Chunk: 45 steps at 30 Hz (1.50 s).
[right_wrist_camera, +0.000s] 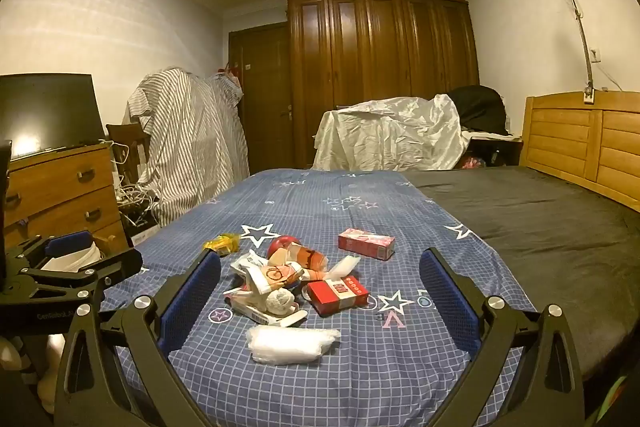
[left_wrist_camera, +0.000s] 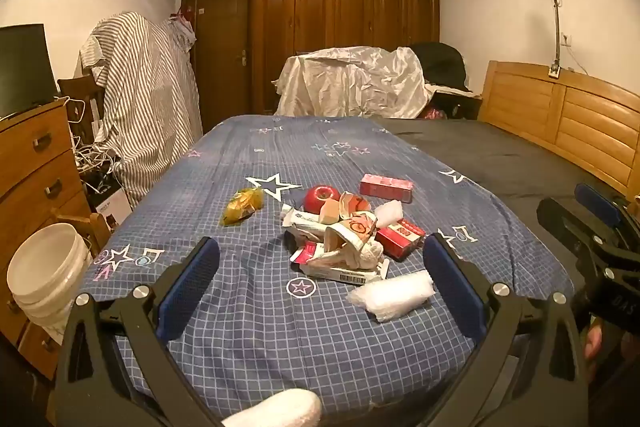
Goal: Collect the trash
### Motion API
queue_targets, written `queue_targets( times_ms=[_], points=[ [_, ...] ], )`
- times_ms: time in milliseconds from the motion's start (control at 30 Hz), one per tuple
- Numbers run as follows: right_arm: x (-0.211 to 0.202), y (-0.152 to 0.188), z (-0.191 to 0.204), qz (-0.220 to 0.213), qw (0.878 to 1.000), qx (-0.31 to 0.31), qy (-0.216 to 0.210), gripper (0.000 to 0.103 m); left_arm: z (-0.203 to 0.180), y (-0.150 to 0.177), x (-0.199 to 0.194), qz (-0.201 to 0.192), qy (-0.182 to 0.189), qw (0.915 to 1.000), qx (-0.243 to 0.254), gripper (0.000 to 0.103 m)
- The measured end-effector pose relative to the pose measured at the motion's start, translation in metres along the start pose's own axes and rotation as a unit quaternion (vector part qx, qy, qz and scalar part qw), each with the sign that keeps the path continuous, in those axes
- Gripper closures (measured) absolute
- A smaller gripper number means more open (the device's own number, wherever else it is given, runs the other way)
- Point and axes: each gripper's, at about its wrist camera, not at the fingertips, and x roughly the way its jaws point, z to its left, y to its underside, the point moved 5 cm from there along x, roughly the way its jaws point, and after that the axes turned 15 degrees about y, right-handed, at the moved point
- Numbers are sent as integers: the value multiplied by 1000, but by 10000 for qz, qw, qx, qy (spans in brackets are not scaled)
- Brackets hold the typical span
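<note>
Crumpled paper wrappers (left_wrist_camera: 352,243), glossy round apple (left_wrist_camera: 321,198), rect. red carton (left_wrist_camera: 400,233), checked sheet (left_wrist_camera: 260,327)

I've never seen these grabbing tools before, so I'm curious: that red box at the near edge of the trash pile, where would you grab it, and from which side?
Grip the red box across its two long sides, coming down from above and from the near side. It lies flat on the blue bedsheet, angled, with its right side clear; crumpled wrappers crowd its left. Both the right gripper and the left gripper are open and empty.
</note>
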Motion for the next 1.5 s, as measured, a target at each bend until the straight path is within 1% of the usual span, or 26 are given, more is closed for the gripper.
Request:
queue_targets(
  times_ms=[133, 200, 267, 400, 633, 800, 933, 967, 1000, 1500],
  points=[
    [1, 1, 0, 52, 10000, 17, -4, 4, 1, 2, 0, 30, -5, 10000, -8, 5],
    [1, 0, 0, 52, 10000, 13, -5, 4, -3, 4, 9, 143, -14, 9999, 20, 5],
    [1, 1, 0, 48, 10000, 17, 2, 4, -3, 7, 5, 91, -2, 10000, 28, 5],
    [1, 1, 0, 45, 10000, 12, -4, 4, 0, 5, 5, 141, 22, 9999, 14, 5],
    [1, 3, -1, 63, 10000, 29, -22, 4, 5, 10, 7, 133, 20, 9999, -8, 5],
    [0, 3, 0, 70, 10000, 41, -26, 4, 7, 7, 4, 118, 19, 9999, -41, 5],
    [0, 9, 3, 84, 9999, 39, -55, 4, 7, 7, 3, 124, 27, 9999, -43, 5],
    [-3, 9, 5, 44, 9999, -76, -61, 4, 7, 6, 3, 132, 29, 9999, -48, 5],
    [3, 7, 6, 97, 9999, 33, -75, 4, 7, 7, 3, 128, 29, 9999, -47, 5],
    [3, 7, 8, 154, 9998, 38, -113, 4, 10, 7, 5, 180, 38, 9998, -68, 5]
  ],
)
